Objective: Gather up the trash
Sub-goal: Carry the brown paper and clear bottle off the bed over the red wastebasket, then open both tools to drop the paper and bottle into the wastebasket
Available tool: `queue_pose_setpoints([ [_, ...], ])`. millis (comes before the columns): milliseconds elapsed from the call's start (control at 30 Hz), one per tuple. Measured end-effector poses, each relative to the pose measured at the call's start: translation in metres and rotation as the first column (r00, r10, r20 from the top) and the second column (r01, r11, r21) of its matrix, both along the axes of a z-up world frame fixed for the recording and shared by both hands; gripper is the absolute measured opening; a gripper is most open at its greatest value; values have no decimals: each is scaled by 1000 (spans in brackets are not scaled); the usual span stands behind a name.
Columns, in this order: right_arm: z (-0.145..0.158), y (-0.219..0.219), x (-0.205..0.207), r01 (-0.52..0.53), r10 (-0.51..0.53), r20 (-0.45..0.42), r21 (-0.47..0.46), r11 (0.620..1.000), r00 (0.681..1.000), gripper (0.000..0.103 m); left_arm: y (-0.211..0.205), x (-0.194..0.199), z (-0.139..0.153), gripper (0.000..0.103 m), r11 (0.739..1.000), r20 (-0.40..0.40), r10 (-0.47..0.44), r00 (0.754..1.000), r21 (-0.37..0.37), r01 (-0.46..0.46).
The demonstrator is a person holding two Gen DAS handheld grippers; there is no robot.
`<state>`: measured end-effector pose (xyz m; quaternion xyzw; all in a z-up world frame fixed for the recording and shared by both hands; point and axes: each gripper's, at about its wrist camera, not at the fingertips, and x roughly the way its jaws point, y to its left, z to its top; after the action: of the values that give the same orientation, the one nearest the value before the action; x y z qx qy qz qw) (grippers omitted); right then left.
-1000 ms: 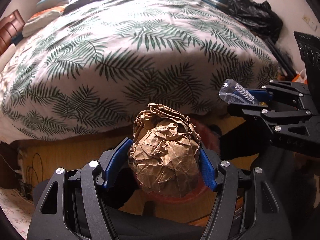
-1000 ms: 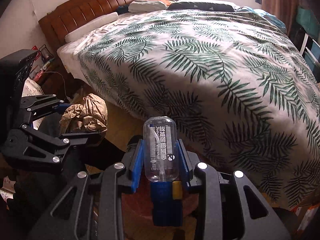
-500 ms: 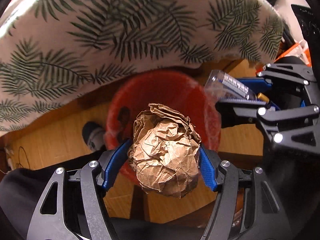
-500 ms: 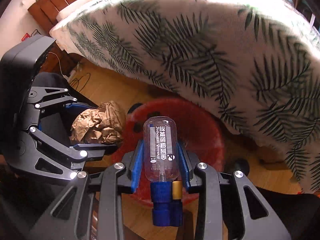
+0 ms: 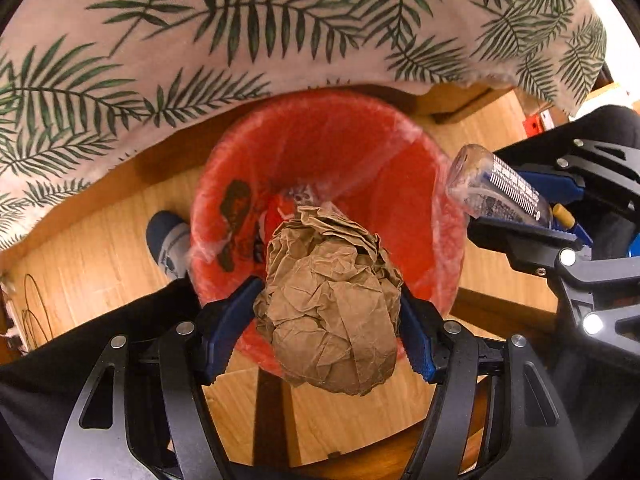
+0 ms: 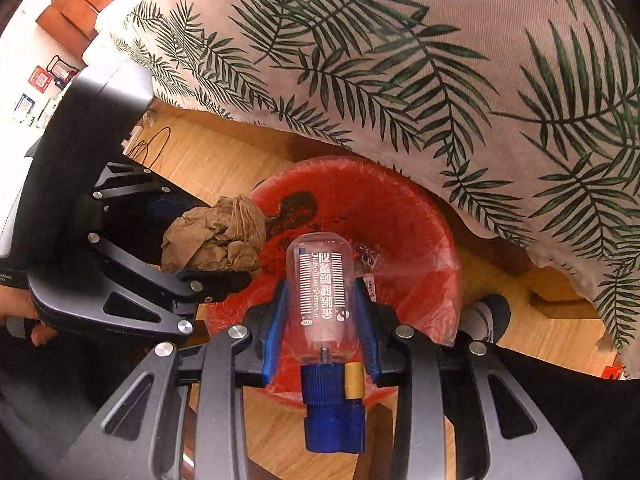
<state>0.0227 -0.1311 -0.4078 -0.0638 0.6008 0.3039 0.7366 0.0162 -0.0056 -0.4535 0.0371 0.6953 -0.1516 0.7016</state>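
My left gripper [image 5: 328, 312] is shut on a crumpled brown paper ball [image 5: 332, 304] and holds it over the near rim of a red trash bin [image 5: 320, 152] lined with clear plastic. My right gripper [image 6: 322, 292] is shut on a clear plastic bottle with a blue cap [image 6: 322, 292] and holds it above the same bin [image 6: 400, 216]. The bottle also shows at the right of the left wrist view [image 5: 500, 192]; the paper ball shows at the left of the right wrist view [image 6: 216, 240]. Some scraps lie at the bin's bottom.
The bed with a palm-leaf cover [image 5: 280, 20] overhangs the far side of the bin. The floor is wood [image 5: 92, 232]. The person's socked foot [image 5: 170, 244] stands left of the bin; it also shows in the right wrist view [image 6: 486, 316]. A cable [image 6: 154, 144] lies on the floor.
Both grippers have tilted down from facing the bed and moved closer over the red bin, still holding the paper ball and the bottle.
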Motion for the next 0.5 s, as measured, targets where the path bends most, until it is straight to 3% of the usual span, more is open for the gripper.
queue_pose_setpoints([
  [133, -7, 2, 3, 3, -3, -15, -3, 1000, 1000, 32, 1, 4, -12, 69, 1000, -37, 6, 999, 1, -6],
  [267, -10, 4, 6, 0, 0, -25, -7, 1000, 1000, 32, 0, 6, -14, 77, 1000, -36, 6, 999, 0, -6],
  [500, -15, 5, 9, -6, 5, -43, -4, 1000, 999, 32, 3, 7, -16, 80, 1000, -48, 13, 999, -7, -13],
])
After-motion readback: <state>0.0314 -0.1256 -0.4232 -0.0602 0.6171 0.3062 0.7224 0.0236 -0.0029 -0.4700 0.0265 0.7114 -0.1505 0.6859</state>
